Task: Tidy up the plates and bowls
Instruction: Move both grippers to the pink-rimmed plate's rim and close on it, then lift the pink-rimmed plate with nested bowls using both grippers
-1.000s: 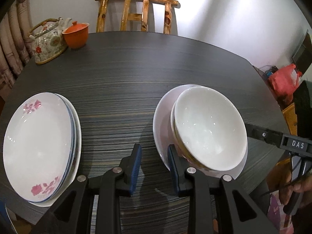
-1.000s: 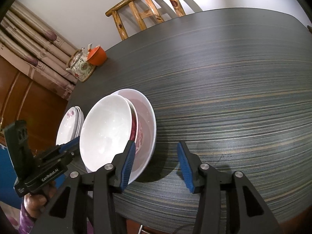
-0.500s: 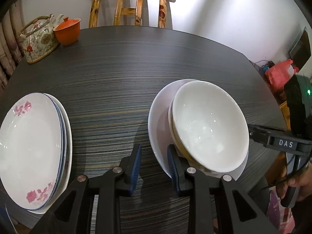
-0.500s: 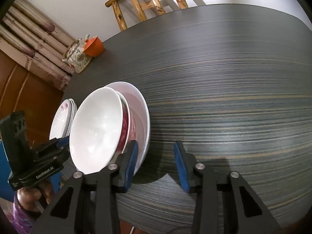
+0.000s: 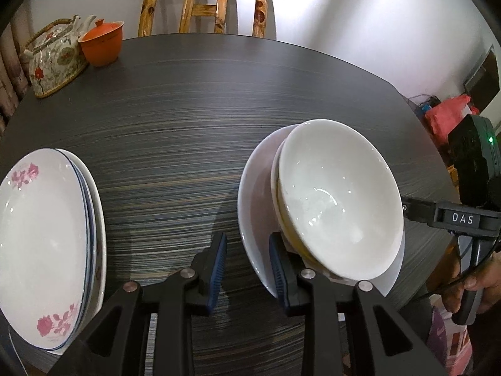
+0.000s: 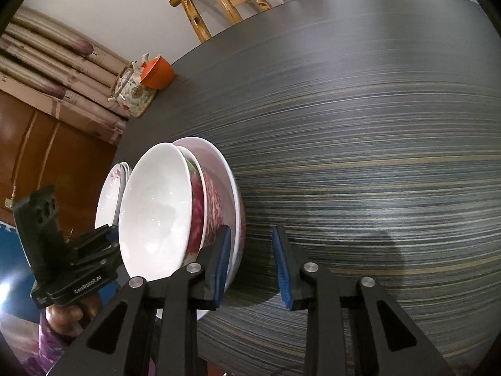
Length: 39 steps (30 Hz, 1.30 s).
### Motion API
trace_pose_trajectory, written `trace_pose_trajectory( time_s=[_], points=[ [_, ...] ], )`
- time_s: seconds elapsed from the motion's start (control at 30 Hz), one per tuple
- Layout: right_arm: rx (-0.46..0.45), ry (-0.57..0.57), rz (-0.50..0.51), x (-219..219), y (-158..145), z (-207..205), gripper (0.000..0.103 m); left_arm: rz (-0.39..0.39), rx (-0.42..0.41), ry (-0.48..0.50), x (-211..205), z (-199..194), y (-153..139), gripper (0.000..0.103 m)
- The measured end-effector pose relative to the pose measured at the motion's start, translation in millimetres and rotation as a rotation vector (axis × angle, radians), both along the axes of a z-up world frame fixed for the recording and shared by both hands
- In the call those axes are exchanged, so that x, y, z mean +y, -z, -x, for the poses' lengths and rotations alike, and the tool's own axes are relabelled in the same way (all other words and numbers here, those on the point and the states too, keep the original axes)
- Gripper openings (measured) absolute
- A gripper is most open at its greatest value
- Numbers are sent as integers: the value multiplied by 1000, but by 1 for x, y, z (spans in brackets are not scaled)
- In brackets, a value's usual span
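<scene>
Though hanging partly open at lower centre of the left wrist view, grips nothing with the left gripper [image 5: 247,263]: frames the near left rim of the white plate [image 5: 256,194] on the tabletop [image 5: 188,109], pads clear of it. Carries two nested bowls [image 5: 338,200] on that plate, just right of the gripper. Has just been closing the right gripper [image 6: 250,260], jaws narrow and empty, plate rim just beside its left pad; cannot tell whether touching. Flowered plate stack [image 5: 40,235] at far left.
</scene>
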State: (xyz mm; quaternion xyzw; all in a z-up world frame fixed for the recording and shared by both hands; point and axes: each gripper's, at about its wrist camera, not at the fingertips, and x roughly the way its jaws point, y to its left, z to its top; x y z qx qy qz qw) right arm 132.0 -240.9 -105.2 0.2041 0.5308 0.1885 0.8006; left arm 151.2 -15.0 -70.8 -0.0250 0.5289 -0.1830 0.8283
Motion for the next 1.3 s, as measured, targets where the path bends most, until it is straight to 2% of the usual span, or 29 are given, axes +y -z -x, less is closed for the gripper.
trace_pose_trajectory(
  time_s=[0.1, 0.13, 0.2, 0.33, 0.83, 1.3],
  points=[
    [-8, -6, 5, 0, 0, -1, 26, 31, 2, -9, -2, 2, 0, 14],
    [-14, -10, 6, 0, -1, 0, 23, -6, -11, -4, -6, 4, -1, 13],
    [-36, -27, 5, 0, -3, 3, 10, -59, -39, 2, -12, 7, -2, 13],
    [-84, -50, 74, 13, -10, 8, 11, 1, -29, -45, -5, 11, -2, 12],
    [-40, -52, 35, 19, -5, 25, 11, -7, -43, -98, 8, 29, -19, 10],
    [-46, -56, 42, 29, -12, 33, 12, -15, -41, -120, 18, 37, -18, 9]
  ],
)
